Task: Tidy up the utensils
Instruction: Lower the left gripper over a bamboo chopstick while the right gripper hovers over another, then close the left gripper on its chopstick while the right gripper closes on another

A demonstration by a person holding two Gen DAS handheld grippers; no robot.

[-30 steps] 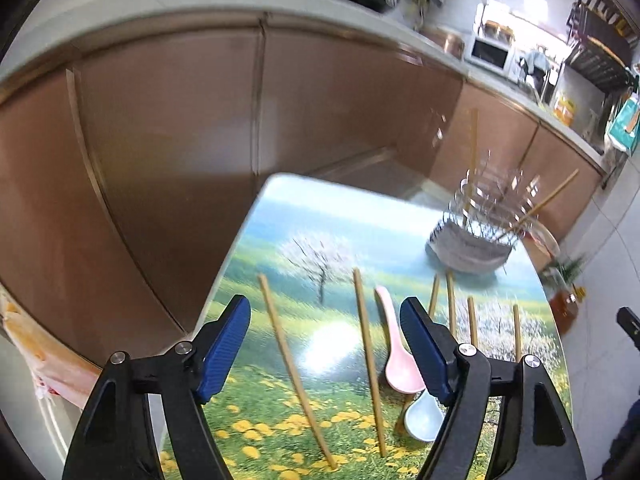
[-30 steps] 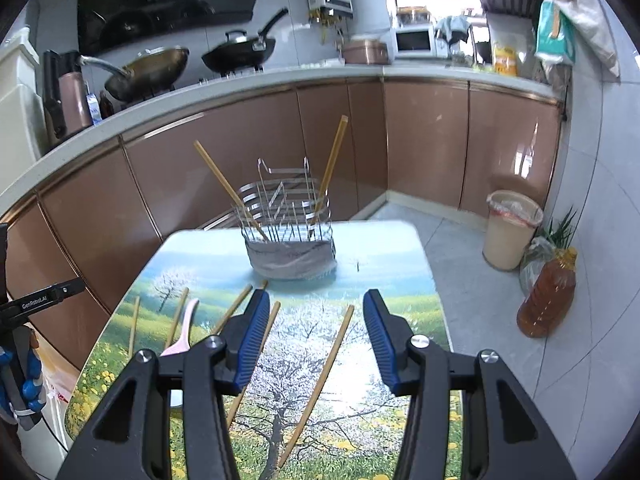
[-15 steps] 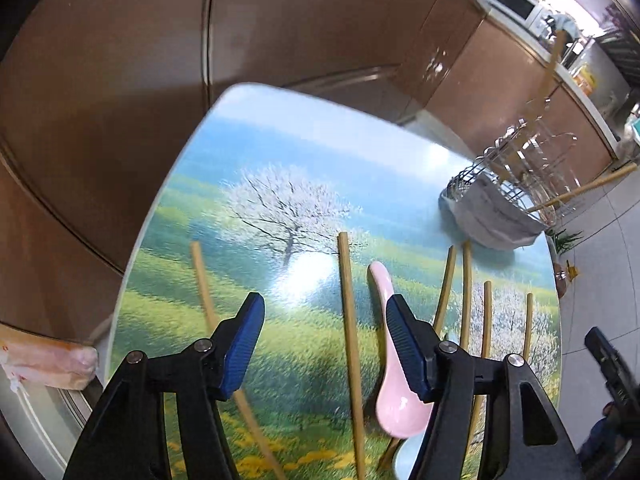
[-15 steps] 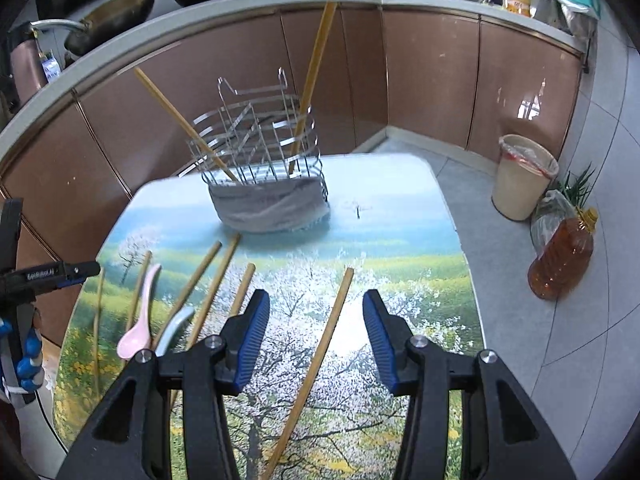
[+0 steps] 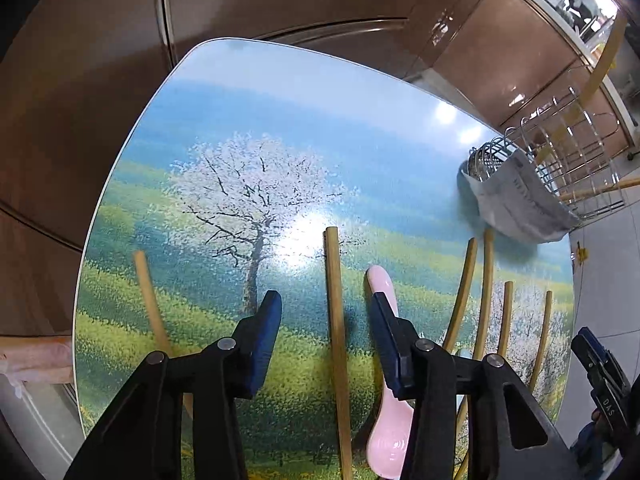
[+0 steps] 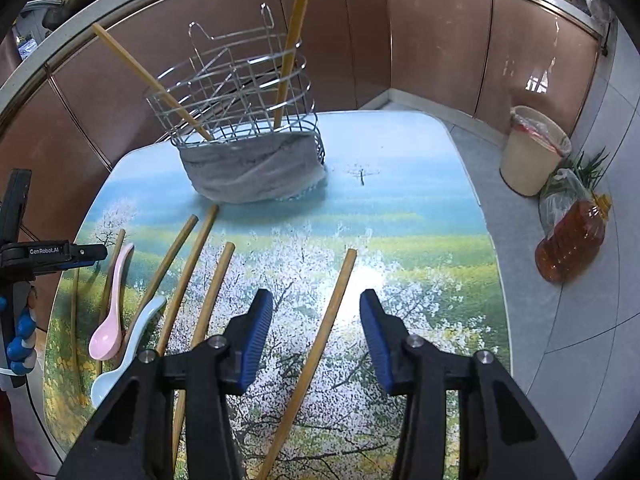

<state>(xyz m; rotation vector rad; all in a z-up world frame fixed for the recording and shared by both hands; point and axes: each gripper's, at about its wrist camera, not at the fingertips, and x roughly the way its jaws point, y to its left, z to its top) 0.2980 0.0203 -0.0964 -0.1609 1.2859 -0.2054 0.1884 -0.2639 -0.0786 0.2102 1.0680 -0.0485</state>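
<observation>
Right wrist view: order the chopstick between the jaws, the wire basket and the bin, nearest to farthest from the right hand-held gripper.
1. Chopstick, lying between the closing jaws of the right hand-held gripper.
2. Wire basket, at the table's far end.
3. Bin, on the floor, far right.

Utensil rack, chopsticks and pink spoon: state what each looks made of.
Utensil rack: bright metal wire, likely chromed or stainless, given its thin shiny bars; grey cloth wraps its base. Chopsticks: probably bamboo or wood, matte tan, no gloss. Pink spoon: glossy and smooth, so glazed ceramic or hard plastic; the look alone cannot settle which.
</observation>
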